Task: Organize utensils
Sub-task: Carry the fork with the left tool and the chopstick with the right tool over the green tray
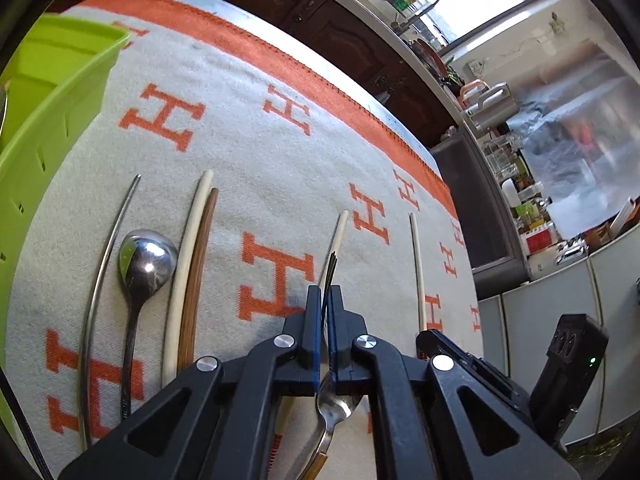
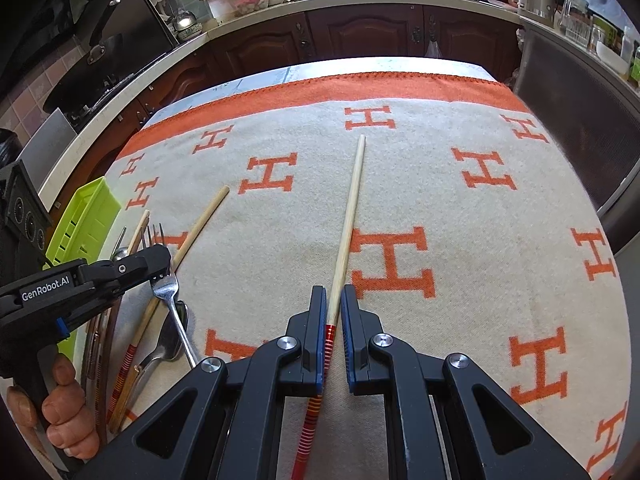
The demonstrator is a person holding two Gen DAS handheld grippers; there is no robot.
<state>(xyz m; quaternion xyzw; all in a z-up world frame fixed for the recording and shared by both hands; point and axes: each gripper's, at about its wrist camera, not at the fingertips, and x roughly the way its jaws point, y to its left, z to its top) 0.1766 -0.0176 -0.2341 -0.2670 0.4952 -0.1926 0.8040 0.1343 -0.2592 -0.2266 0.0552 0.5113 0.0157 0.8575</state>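
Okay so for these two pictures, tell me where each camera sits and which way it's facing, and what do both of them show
Left wrist view: sits on the left gripper, looking down along its fingers across the blanket; jaws shut on a fork, green basket at left.
Right wrist view: sits on the right gripper, looking down the blanket toward the kitchen cabinets; jaws shut on a chopstick. The person's hand shows at lower left.
Shared: blanket, basket, fork, the chopstick and the left gripper.
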